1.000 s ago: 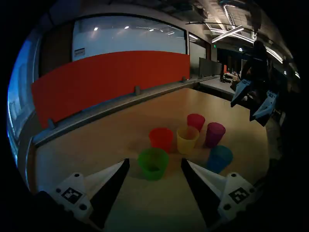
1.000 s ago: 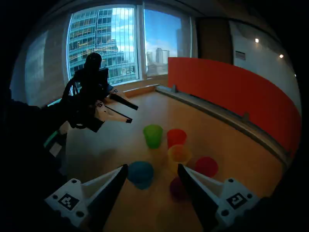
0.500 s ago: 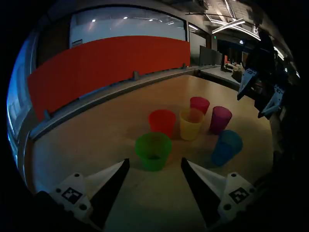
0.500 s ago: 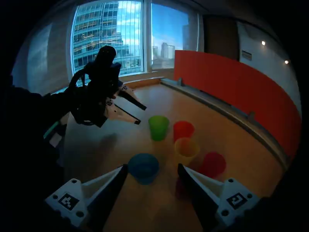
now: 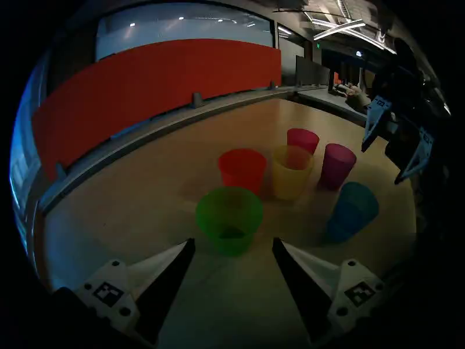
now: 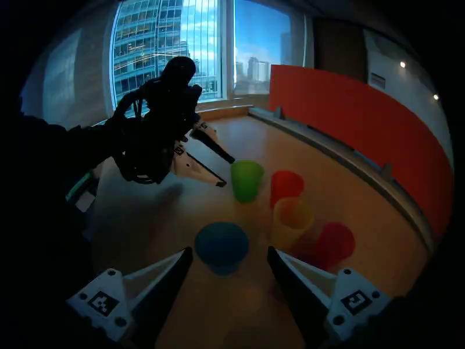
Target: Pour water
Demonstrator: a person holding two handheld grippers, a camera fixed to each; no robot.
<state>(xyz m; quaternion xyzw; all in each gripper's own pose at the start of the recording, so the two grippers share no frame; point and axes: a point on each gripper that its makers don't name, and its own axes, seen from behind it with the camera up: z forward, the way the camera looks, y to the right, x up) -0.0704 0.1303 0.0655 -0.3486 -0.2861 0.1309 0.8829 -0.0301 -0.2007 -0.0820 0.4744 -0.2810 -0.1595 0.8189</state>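
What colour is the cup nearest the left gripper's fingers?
Green. The cup shows best in the left gripper view.

Pale wooden tabletop (image 5: 145,192), six plastic cups standing on it in a loose cluster, in the left gripper view: green cup (image 5: 228,220) nearest, red cup (image 5: 242,168) and yellow cup (image 5: 290,173) just behind, crimson cup (image 5: 302,140) farthest, magenta cup (image 5: 338,165) right of yellow, blue cup (image 5: 351,210) at right.

Green cup (image 5: 228,218), red cup (image 5: 242,168), yellow cup (image 5: 292,171), pink cup (image 5: 303,140), purple cup (image 5: 338,165), blue cup (image 5: 352,211); the panel (image 5: 151,81) at eleven o'clock is red.
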